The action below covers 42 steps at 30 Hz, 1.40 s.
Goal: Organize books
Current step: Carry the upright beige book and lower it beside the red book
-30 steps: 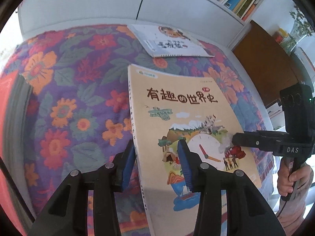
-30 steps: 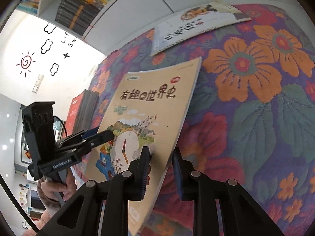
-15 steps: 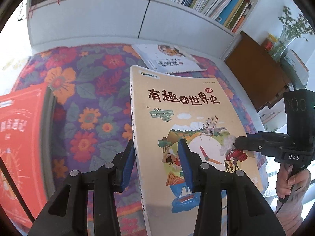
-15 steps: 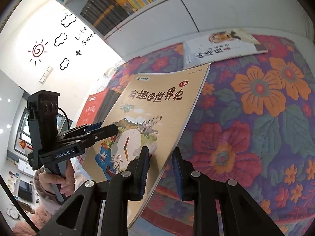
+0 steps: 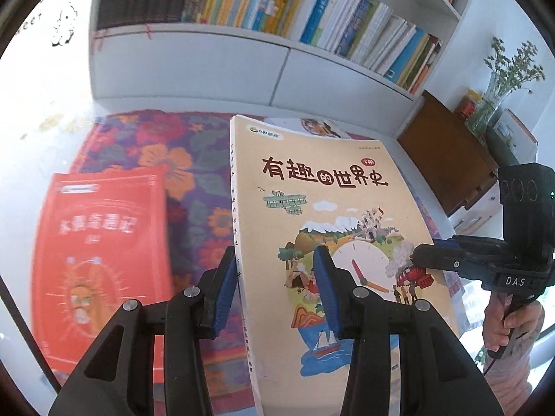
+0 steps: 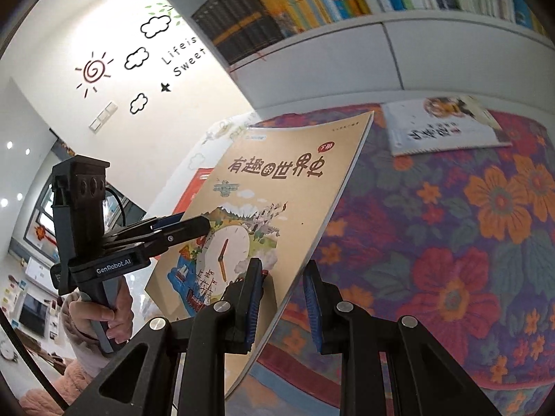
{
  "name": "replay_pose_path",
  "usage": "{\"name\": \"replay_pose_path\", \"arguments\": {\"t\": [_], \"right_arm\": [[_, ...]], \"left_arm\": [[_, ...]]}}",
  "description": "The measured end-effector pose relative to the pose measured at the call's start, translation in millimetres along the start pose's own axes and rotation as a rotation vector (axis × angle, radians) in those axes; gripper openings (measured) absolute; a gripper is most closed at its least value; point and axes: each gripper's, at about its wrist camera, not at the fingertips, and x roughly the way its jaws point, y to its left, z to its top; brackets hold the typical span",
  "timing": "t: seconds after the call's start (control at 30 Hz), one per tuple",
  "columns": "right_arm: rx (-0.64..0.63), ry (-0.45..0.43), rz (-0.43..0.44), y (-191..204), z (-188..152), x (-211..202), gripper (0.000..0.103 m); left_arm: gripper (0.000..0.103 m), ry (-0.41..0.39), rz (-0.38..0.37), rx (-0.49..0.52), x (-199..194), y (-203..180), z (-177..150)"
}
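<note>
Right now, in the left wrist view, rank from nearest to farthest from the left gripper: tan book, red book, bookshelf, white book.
1. tan book, in the left gripper.
2. red book, lower left.
3. white book, behind the tan book's top.
4. bookshelf, against the back wall.

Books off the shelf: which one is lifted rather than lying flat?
The tan book, gripped by both grippers; the red book and white book lie on the floral cloth.

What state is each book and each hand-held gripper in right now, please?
Tan book: lifted off the floral cover, tilted, held at both side edges.
Red book: lying flat.
White book: lying flat.
Left hand-held gripper: gripping the spine edge.
Right hand-held gripper: gripping the opposite edge.
</note>
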Motion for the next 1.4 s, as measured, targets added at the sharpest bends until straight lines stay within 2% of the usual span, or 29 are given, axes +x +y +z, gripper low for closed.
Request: {"name": "replay_pose_path", "arguments": {"t": [0.3,0.53,0.87,1.03,1.4], "right_arm": [[-0.055,0.002,0.021,41.2,15.7,28.4,0.023],[-0.088,0.013,0.049,70.4,26.4,50.3,0.023],[-0.132,0.051,0.082,107.5,43.8,108.8,0.023],[-0.135,0.084,0.092,115.3,49.0,141.2,0.023],[-0.096,0.139,0.067,106.0,47.2,191.4,0.024]], "left_arm": [[0.040,-0.054,0.047,-0.029,-30.1,37.0,-0.8],[0.040,-0.075,0.033,-0.098,-43.7,76.6,-0.6],[0.040,-0.107,0.089,-0.172,-60.1,134.9,-7.4],[0.040,-0.079,0.096,-0.193,-54.2,162.9,-11.4],[0.040,-0.012,0.101,-0.217,-21.2,191.9,-22.9]]}}
